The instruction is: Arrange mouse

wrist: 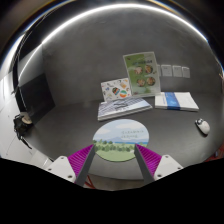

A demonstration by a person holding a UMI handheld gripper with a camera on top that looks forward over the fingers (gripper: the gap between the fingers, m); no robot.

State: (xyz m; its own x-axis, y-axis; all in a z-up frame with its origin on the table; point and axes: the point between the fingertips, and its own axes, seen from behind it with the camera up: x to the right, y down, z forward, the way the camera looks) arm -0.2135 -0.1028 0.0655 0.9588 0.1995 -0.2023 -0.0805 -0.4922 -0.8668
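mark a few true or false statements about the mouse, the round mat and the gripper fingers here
1. The gripper holds the mouse. False: the fingers are open with nothing between them, and the mouse lies far off to the right on the table.
2. A round mat lies just ahead of the fingers. True.
3. The mouse rests on the round mat. False: it lies apart from it.
4. An upright leaflet stands beyond the mat. True.

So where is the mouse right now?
In the gripper view the mouse sits on the table, well off to the right of the open gripper, beyond the round mat and below the blue-white booklet.
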